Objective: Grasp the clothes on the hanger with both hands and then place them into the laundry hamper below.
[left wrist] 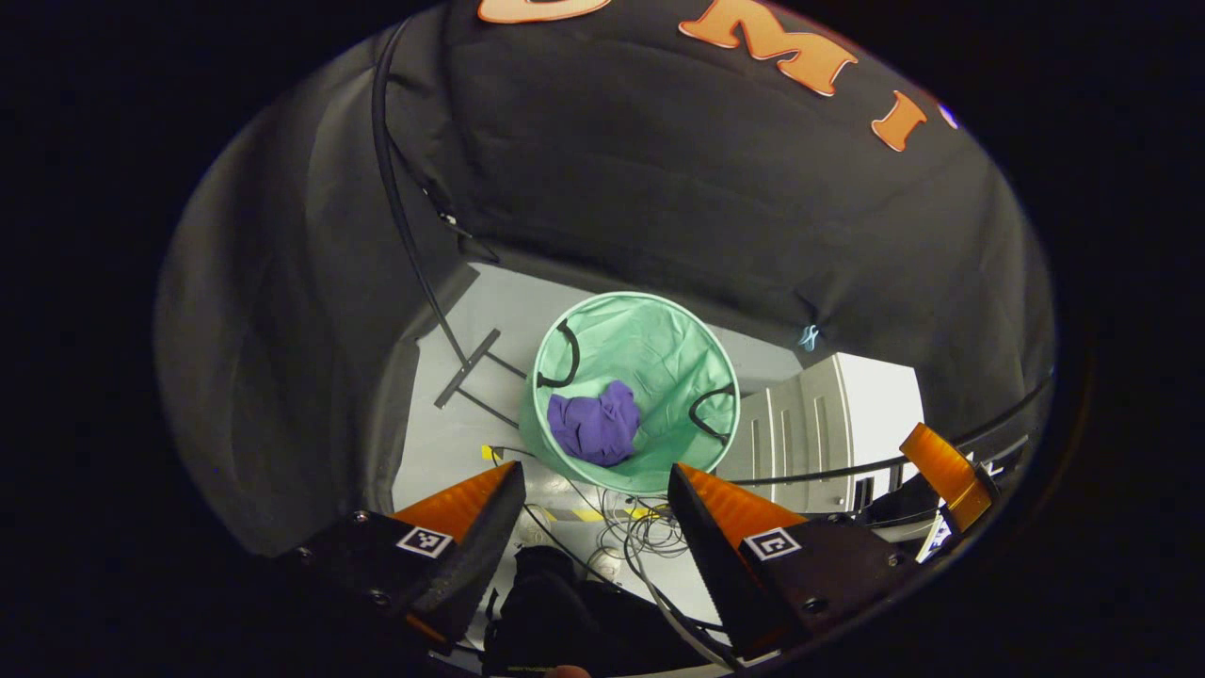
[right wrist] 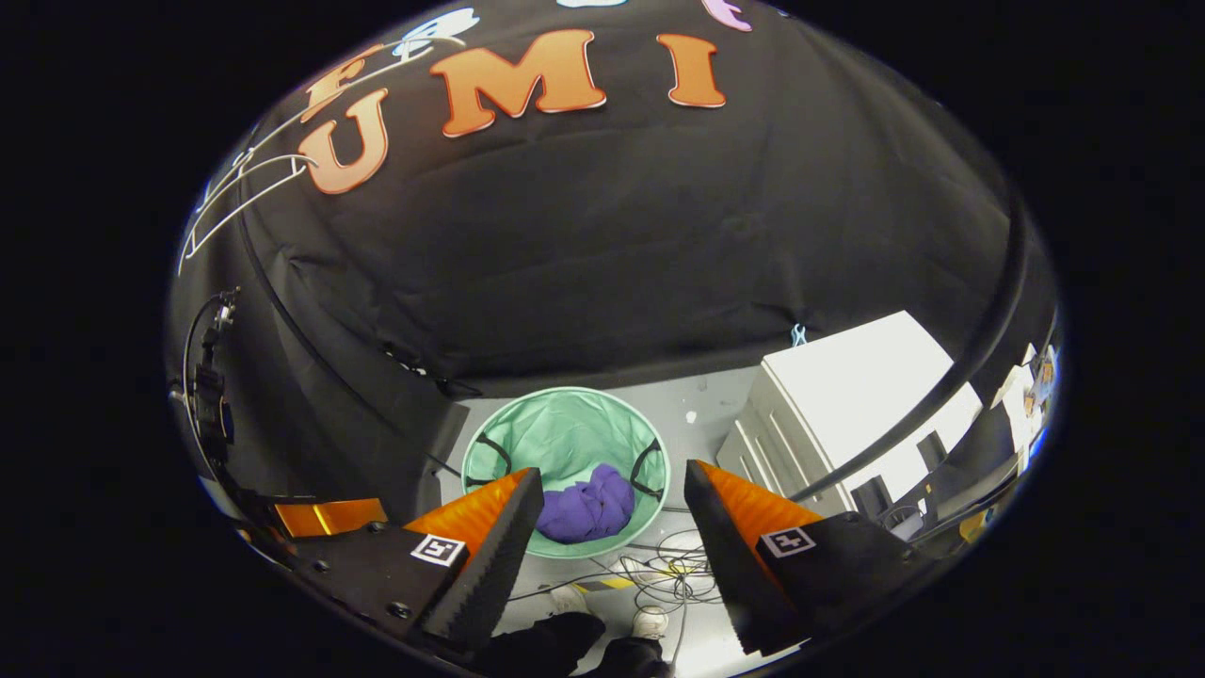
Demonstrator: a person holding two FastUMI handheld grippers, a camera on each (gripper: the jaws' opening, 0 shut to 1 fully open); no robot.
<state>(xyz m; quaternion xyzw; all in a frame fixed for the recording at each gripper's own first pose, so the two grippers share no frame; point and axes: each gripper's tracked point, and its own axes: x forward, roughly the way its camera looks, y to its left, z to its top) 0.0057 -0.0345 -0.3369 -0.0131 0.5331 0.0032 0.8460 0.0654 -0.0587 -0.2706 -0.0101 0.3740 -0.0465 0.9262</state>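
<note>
Clothes (left wrist: 595, 427) = one purple crumpled bundle, lying inside the mint-green laundry hamper (left wrist: 659, 339), low against its near-left wall in the left gripper view. In the right gripper view the same bundle (right wrist: 586, 511) sits at the hamper's (right wrist: 565, 433) near side. Hamper is round, open-topped, w/ two black loop handles on opposite sides of the rim, standing on a pale floor (left wrist: 452, 443) close to the black cloth wall. White cabinet (left wrist: 828, 424) just beside the hamper on its right; also seen in the right gripper view (right wrist: 847, 395). Loose tangle of cables (left wrist: 640, 532) on the floor near the hamper's near edge. Thin black stand base (left wrist: 466, 367) on the floor left of the hamper, apart from it.

Left gripper (left wrist: 596, 508): jaws spread wide, nothing between them, held above the hamper, looking down. Right gripper (right wrist: 612, 513): jaws also spread wide, holding nothing, likewise above the hamper
</note>
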